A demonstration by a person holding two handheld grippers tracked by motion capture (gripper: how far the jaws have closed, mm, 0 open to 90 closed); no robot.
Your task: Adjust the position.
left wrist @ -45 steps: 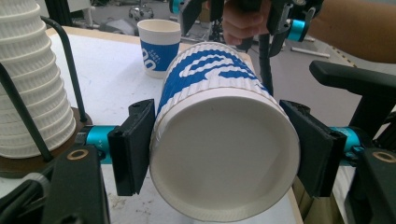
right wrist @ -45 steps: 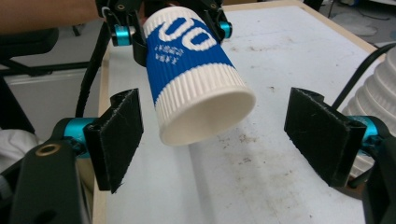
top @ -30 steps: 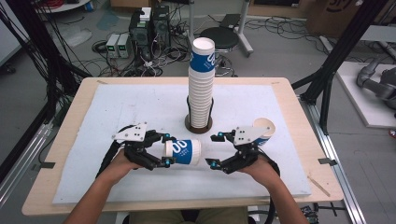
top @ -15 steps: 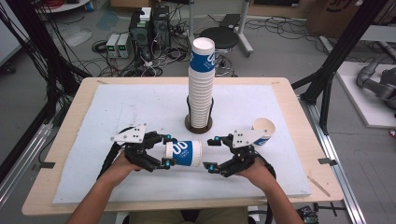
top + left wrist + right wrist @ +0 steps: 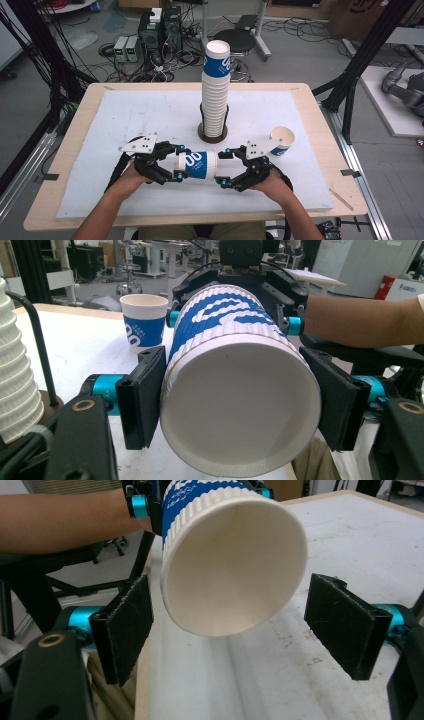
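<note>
Two grippers meet over the near part of the bench [image 5: 75,165], with a blue-and-white paper cup [image 5: 197,165] lying sideways in the air between them. The left gripper [image 5: 176,161] has its fingers [image 5: 142,395] clamped on the cup's base end, one pad pressed to each side. The right gripper [image 5: 223,166] faces the cup's open mouth with its fingers [image 5: 125,625] spread wide on either side of the rim, neither touching it. A second paper cup [image 5: 281,140] stands upright on the white foam mat [image 5: 125,115], just beyond the right gripper. A tall stack of cups [image 5: 215,95] rises from a round holder [image 5: 212,134] at mid-bench.
</note>
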